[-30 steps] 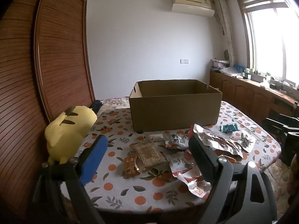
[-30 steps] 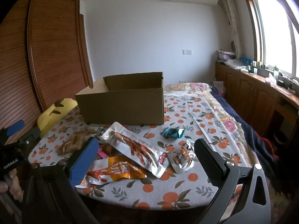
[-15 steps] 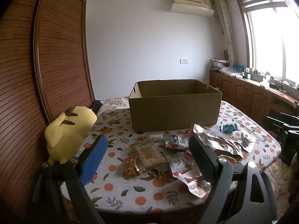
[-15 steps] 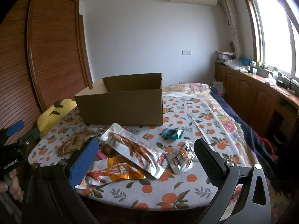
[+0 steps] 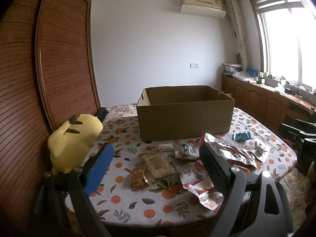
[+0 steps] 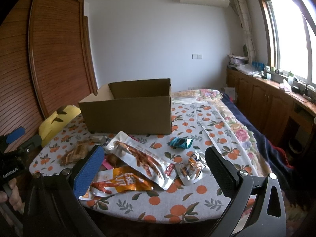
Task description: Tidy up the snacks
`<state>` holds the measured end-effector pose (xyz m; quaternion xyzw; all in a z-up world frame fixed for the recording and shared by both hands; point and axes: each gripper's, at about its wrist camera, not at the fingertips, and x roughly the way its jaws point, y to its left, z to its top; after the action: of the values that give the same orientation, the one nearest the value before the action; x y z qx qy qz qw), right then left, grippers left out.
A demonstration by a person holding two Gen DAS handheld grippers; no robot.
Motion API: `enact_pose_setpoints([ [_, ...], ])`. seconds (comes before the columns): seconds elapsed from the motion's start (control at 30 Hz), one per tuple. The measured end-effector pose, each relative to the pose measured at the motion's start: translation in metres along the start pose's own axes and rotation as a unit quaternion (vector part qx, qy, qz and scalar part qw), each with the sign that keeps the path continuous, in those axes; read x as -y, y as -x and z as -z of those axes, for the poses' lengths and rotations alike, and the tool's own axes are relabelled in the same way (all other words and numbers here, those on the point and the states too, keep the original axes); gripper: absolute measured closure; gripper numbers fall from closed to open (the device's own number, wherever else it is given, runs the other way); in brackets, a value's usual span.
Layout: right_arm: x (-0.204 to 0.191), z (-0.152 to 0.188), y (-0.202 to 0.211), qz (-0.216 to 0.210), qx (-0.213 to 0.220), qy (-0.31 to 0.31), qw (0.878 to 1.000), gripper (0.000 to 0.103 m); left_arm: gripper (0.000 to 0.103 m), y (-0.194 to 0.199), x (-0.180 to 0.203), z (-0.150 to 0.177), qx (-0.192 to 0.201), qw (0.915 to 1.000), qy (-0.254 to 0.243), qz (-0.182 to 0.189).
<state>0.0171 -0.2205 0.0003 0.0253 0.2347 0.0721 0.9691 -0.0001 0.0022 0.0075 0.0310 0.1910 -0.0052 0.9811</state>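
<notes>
Grippers at rest above the near edge of the snack table. Left gripper (image 5: 156,165): jaws spread wide and holding nothing, one blue-padded finger (image 5: 98,167) on the left and one black finger (image 5: 214,167) on the right, aimed level across the table toward the cardboard box (image 5: 185,116). Between its fingers lie a clear pouch of grain-like snack (image 5: 158,163), a small orange-brown packet (image 5: 139,177) just beside it, and a white-and-red packet (image 5: 190,172) near the black finger. Right gripper (image 6: 154,169): likewise spread wide, nothing between the pads, hovering above the table's near edge. Within its span lie a long clear pouch of chicken feet (image 6: 141,158), which overlaps an orange pouch (image 6: 122,183), and a small white-and-orange packet (image 6: 192,169). A teal packet (image 6: 180,142) sits farther back, apart from the pile and short of the box.

In the right wrist view, the left gripper's body appears at the left margin, with part of the person's hand (image 6: 8,191) wrapped around its handle. The box stands open-topped and upright on the orange-patterned tablecloth (image 5: 154,215), behind all the snacks. A yellow plush toy (image 5: 74,138) rests at the table's left edge against the wooden slatted panel (image 5: 63,59).
</notes>
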Motion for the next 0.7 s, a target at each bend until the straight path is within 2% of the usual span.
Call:
enact_pose_setpoints([
  [0.7, 0.0001, -0.0003, 0.0010, 0.001, 0.002, 0.002, 1.000, 0.000, 0.014, 0.0009, -0.0014, -0.0003, 0.002, 1.0000, 0.000, -0.001],
])
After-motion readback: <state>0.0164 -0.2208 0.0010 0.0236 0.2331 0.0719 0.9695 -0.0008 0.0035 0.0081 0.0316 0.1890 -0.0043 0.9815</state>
